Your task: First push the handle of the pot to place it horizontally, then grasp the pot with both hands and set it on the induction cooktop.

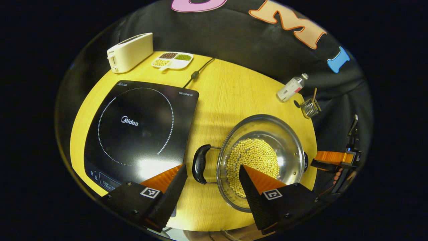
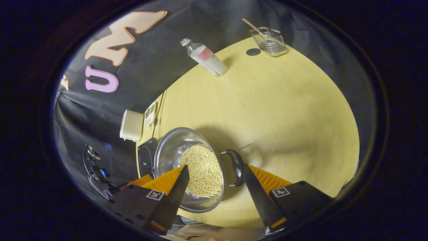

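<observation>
The table (image 1: 230, 87) is shared by the induction cooktop (image 1: 140, 127) and, just beside it, the bean-filled pot (image 1: 264, 160). 2 handles are straddled by the left gripper (image 1: 214, 182) and right gripper (image 2: 215, 180), jaws released.

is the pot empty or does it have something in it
Not empty: the pot holds a layer of small yellowish beans covering much of its bottom.

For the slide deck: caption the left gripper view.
Open left gripper straddles the near handle of a bean-filled steel pot beside the induction cooktop.
</observation>
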Demonstrator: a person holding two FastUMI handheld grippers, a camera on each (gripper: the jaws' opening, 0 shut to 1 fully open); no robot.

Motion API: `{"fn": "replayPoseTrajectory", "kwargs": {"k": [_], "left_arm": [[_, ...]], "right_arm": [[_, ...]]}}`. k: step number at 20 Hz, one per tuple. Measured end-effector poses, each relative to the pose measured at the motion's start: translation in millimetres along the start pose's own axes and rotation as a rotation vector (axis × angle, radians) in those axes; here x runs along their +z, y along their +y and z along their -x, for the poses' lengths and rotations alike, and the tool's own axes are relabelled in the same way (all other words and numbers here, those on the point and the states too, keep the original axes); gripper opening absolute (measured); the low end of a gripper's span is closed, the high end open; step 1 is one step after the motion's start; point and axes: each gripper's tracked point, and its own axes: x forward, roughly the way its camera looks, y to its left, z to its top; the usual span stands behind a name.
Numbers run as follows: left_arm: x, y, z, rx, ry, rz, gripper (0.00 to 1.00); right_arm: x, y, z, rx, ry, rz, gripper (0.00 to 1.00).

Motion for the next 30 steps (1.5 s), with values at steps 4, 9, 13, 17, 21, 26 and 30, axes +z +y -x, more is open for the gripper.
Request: {"fn": "replayPoseTrajectory", "kwargs": {"k": [4,9,13,17,21,26,30], "left_arm": [[3,1,-17,0.002,0.046,-0.014,0.93],[0,4,-35,0.011,0.102,-0.031,0.95],[-1,7,-43,0.013,0.114,0.005,0.86],[-7,11,-52,0.018,0.152,0.038,0.78],[-8,14,-55,0.033,0.175,-0.001,0.77],[-9,16,-56,0.053,0.207,-0.03,0.66],[-10,13,-55,0.075,0.219,-0.026,0.64]], "right_arm": [[0,-9,-16,-0.026,0.024,0.025,0.91],[-10,-9,-34,-0.037,0.077,0.059,0.92],[-19,-12,-46,-0.053,0.121,0.086,0.89],[-23,-18,-58,-0.068,0.154,0.095,0.95],[-24,-23,-66,-0.081,0.172,0.088,0.79],[-25,-31,-67,-0.117,0.186,0.091,0.57],[-20,-34,-68,-0.17,0.16,0.125,0.53]]}}
